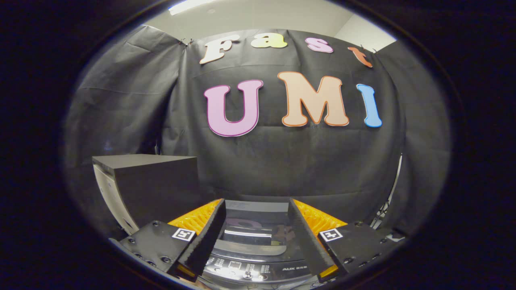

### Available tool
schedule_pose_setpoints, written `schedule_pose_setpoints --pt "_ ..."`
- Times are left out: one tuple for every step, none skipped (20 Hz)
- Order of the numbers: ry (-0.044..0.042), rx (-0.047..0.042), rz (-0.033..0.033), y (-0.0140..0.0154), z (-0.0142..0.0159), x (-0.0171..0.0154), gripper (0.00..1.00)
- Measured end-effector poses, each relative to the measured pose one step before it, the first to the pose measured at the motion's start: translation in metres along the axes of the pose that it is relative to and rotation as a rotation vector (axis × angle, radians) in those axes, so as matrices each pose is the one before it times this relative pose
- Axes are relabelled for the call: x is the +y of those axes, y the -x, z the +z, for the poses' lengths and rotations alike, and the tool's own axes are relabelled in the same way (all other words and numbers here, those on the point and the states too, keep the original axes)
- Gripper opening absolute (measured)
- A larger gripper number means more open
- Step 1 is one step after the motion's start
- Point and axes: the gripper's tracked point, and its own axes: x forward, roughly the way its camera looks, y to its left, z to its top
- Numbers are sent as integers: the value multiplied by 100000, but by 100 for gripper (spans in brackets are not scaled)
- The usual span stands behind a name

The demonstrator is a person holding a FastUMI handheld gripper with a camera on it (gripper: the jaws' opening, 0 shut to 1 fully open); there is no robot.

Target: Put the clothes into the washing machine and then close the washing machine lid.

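The washing machine [250, 272] stands directly below me, seen between my two fingers. Its grey control panel is nearest, with small buttons and a knob. Behind the panel, the dark glossy lid [252, 237] lies flat over the tub and mirrors the wall. My gripper [256, 201] hovers above the machine, open wide, with nothing between its fingers. The black fingers [207, 237] with orange backs frame the lid on both sides and touch nothing.
A black box [153, 181] on a white cabinet [109, 193] stands to the left of the machine, higher than its top. The black cloth wall [282, 161] hangs close behind the machine. A thin stand leg [393, 193] shows at the right.
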Motion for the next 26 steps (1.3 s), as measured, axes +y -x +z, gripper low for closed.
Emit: schedule_pose_setpoints --pt "1191 -2372 400 624 -29 -425 96" --pt "1696 -1770 106 618 -360 -495 96" --pt "1949 -1338 -64 610 -315 -406 96" --pt "2121 -1095 -431 581 -626 -408 96" --pt "1936 -767 -432 545 -534 -382 96" --pt "1172 -547 42 643 -661 -119 97" --pt "561 -233 266 481 -650 -26 97" --pt "61 -95 521 532 -641 76 97" --pt "-134 167 149 526 -646 27 97" --pt "5 247 -132 337 -656 -149 97" --pt "106 976 -455 233 -669 -86 98" --pt "-231 1187 -279 251 -759 -123 98" --pt "-566 1042 -311 274 -602 -155 98" --pt "-612 758 79 315 -412 67 98" --pt "-256 603 -41 261 -495 -57 98" --pt "228 543 -351 167 -479 -211 98" --pt "260 815 -608 276 -439 -184 98" --pt "-248 928 -356 335 -479 12 98" --pt "-755 868 -99 345 -494 49 98" --pt "-683 678 -25 128 -469 42 98" --pt "-607 567 -178 105 -373 75 98" --pt "-555 484 -238 212 -383 -34 98" --pt "-621 540 -196 237 -422 55 98" --pt "-659 752 -189 60 -475 -53 98" --pt "-585 578 -205 135 -293 -27 98" --pt "-575 233 -342 292 -281 -43 98"
